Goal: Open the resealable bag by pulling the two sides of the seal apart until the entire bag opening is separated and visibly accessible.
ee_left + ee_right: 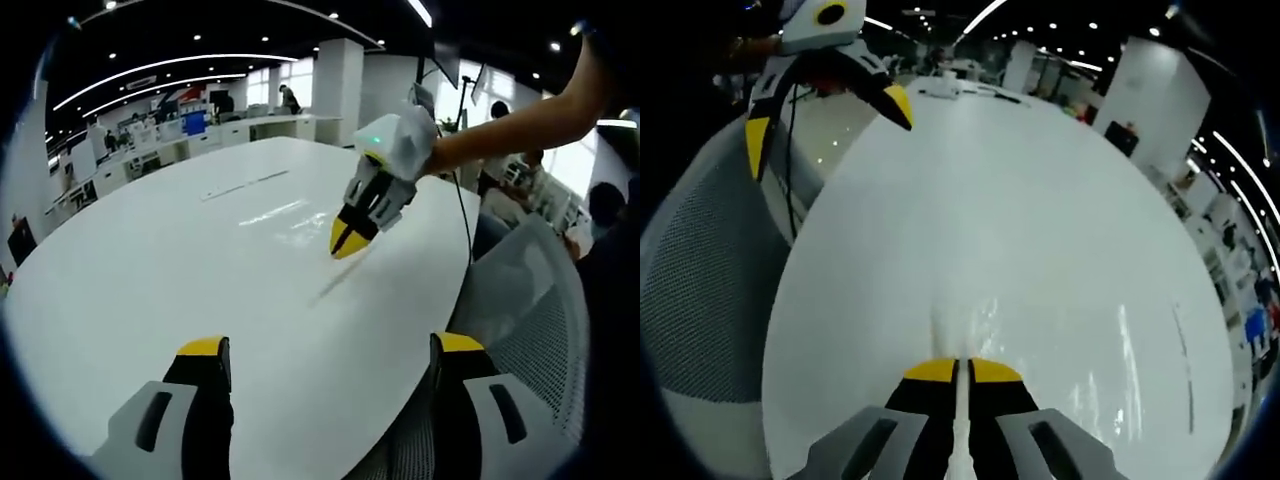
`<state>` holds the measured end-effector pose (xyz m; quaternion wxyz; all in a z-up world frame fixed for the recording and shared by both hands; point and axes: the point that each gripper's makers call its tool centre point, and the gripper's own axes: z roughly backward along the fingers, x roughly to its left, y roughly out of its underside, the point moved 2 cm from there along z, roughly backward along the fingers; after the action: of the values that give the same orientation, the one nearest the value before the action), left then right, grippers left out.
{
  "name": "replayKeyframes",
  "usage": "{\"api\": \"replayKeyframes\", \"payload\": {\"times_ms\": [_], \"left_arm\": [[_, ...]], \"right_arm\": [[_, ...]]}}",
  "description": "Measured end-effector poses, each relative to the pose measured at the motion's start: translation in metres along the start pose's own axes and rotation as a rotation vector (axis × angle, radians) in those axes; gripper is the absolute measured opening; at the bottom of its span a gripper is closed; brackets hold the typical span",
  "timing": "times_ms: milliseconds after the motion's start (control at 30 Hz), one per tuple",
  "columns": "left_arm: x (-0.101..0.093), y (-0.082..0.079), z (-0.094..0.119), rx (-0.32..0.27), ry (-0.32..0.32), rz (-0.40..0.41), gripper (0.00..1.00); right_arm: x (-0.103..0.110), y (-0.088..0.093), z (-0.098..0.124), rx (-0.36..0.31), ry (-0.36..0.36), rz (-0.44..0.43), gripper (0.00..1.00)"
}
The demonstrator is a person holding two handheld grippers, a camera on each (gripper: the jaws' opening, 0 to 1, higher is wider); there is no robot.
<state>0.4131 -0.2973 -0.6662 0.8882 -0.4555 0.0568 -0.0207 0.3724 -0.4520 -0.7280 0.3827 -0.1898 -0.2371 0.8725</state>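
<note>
in the left gripper view, the left claw (330, 360) stands wide apart at the bottom of the frame over the white tabletop (160, 270). right of centre, the right claw (345, 240) is pinched together on the clear resealable bag (335, 280), lying flat and hard to see. a mesh chair (530, 310) sits at lower right.

in the right gripper view, the right claw (962, 371) at bottom centre is clamped on the bag's thin edge, the bag stretching up the frame. the left claw (825, 115) hangs spread at upper left.
</note>
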Motion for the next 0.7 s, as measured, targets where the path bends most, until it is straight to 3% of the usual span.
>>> {"api": "replayKeyframes", "payload": {"times_ms": [533,700], "left_arm": [[-0.016,-0.001,-0.007,0.028,0.054,-0.083,0.76],[-0.020,0.006,-0.013,0.081,0.064,-0.160,0.72]], "right_arm": [[0.027,-0.016,0.013,-0.022,-0.097,-0.014,0.00],[0.037,-0.022,0.016,-0.030,-0.126,-0.015,0.00]]}}
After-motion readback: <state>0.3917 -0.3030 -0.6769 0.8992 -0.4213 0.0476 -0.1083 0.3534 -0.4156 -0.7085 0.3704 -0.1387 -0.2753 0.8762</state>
